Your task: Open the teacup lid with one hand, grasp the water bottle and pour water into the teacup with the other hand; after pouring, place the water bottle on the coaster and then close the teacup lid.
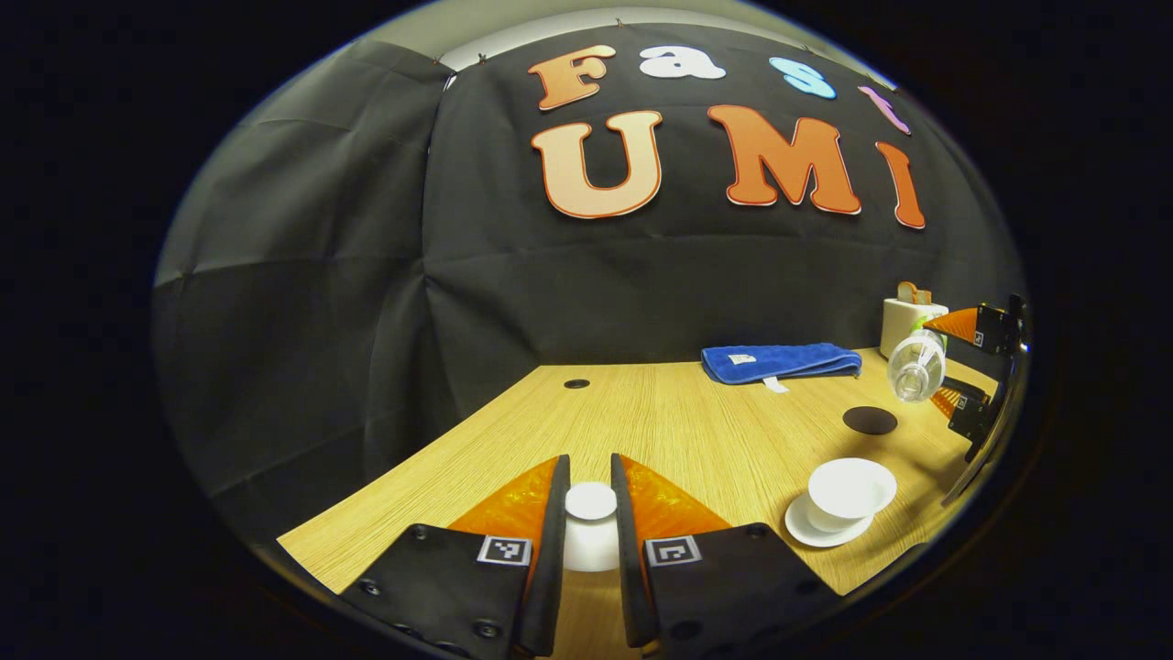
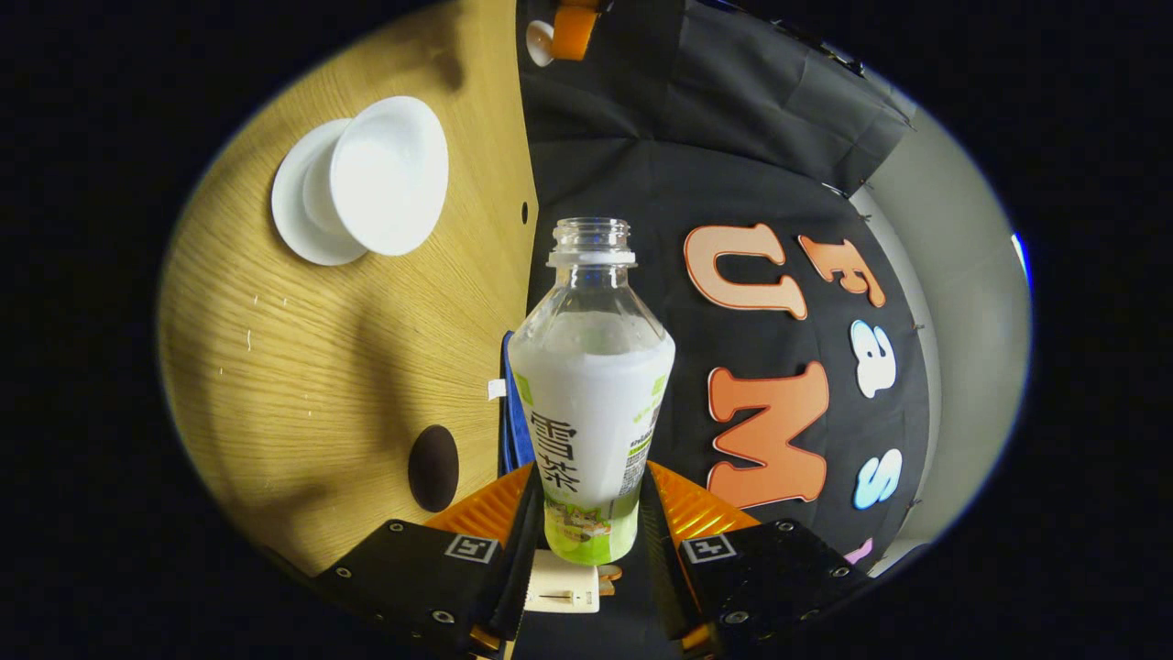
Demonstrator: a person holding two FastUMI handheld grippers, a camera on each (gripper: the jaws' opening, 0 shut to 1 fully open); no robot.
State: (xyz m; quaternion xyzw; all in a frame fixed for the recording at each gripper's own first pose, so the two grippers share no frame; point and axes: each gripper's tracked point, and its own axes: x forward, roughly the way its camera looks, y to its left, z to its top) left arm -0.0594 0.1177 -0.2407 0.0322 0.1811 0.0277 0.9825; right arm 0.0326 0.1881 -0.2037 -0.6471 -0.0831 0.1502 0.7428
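The right gripper (image 2: 588, 513) pinches the uncapped water bottle (image 2: 591, 394) low on its body (thin plastic, likely light and slippery), while the left gripper (image 1: 591, 513) clamps the lid (image 1: 591, 502).

One teacup (image 1: 849, 492), one bottle (image 2: 591, 394), one coaster (image 1: 870, 421), seemingly one towel (image 1: 781, 361).

A folded blue towel (image 1: 781, 361) is laid on the wooden desk (image 1: 641, 422) against the back wall, with a white box (image 1: 907, 321) set just beside its end.
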